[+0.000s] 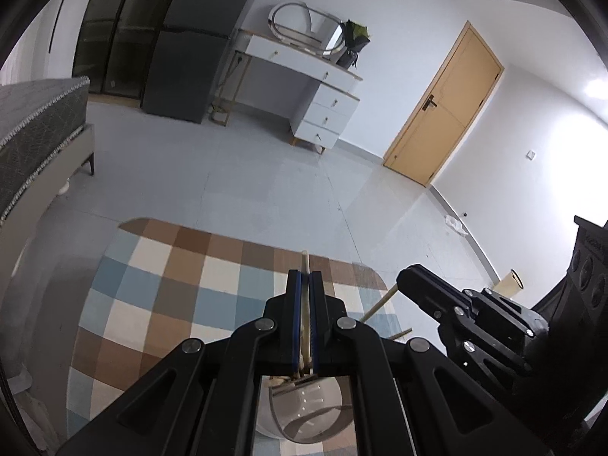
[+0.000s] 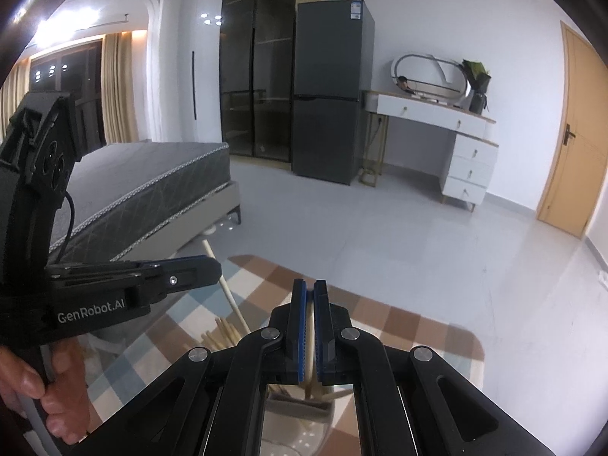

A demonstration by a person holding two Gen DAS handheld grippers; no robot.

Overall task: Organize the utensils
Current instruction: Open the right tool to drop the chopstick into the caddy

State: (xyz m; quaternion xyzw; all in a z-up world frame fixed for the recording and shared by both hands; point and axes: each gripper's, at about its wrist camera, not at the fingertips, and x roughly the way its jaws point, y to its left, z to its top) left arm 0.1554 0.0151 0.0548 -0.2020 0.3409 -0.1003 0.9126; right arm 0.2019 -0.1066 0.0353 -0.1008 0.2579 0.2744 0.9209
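- Two black grippers share the left wrist view: the left gripper (image 1: 305, 277) sits centre frame, its blue-padded fingers (image 1: 295, 323) pinching a pale wooden chopstick (image 1: 305, 262) whose tip pokes out beyond them.
- Below its jaws stands a white utensil holder (image 1: 304, 410) with more sticks inside, on a glass table over a checkered rug (image 1: 171, 285).
- To the right, the right gripper (image 1: 408, 277) clamps another chopstick (image 1: 376, 306) that slants down toward the holder.
- From the right wrist view, the right gripper (image 2: 309, 288) has its fingers (image 2: 300, 326) pressed onto a thin chopstick (image 2: 311, 342) running down into the holder (image 2: 300, 414).
- At left, a hand (image 2: 49, 391) carries the left gripper (image 2: 212, 268), closed on a chopstick (image 2: 228, 288); other sticks (image 2: 220, 332) lean nearby.
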